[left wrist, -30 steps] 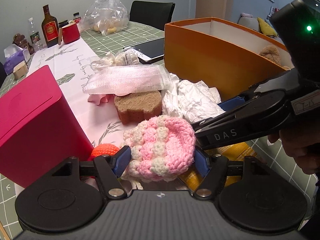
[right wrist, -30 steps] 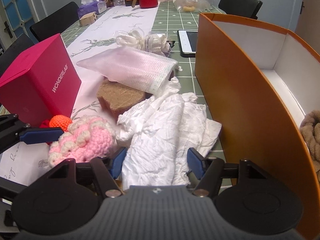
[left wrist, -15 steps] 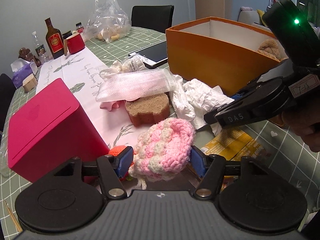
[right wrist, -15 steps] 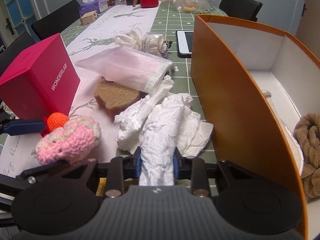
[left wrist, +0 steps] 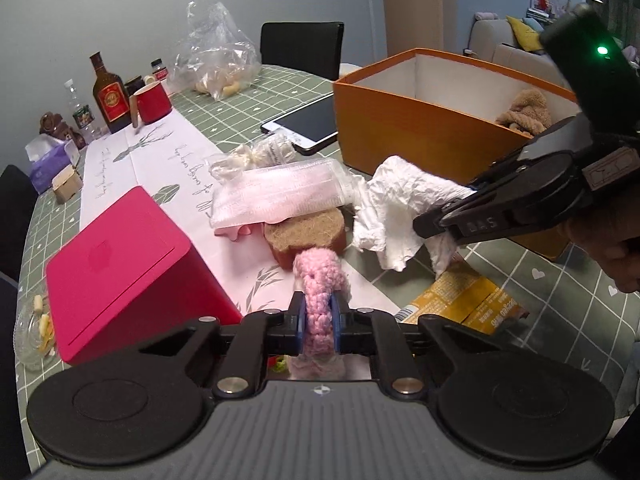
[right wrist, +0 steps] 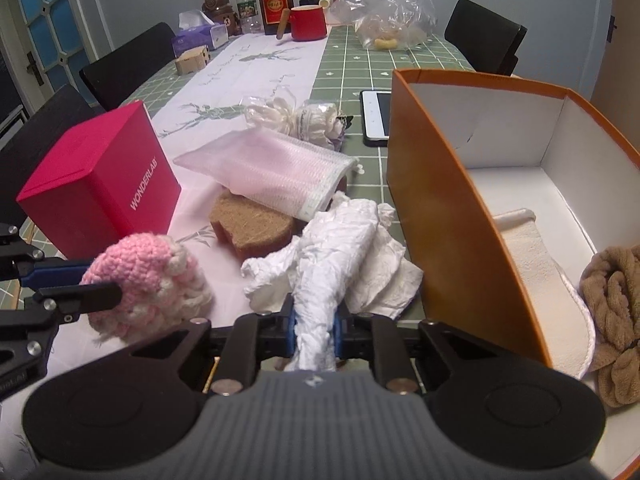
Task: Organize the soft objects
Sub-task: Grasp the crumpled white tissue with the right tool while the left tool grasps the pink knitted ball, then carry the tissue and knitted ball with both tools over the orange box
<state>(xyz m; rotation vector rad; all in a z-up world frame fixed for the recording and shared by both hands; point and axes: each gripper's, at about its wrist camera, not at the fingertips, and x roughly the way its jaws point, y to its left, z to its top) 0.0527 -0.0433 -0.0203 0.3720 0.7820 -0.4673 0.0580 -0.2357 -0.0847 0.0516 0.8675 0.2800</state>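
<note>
Over the table, left wrist view: left gripper [left wrist: 319,322] clamped on pink crochet [left wrist: 320,280], jaws just narrowed — near the sponge [left wrist: 306,236]. Right wrist view: right gripper [right wrist: 315,326] has been closing, pinching white cloth [right wrist: 340,248] — beside the orange box [right wrist: 452,216].

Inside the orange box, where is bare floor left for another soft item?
Free: the white floor of the orange box at its far end, beyond the cream cloth. Crowded: the near end, where the brown plush lies on that cloth.
</note>
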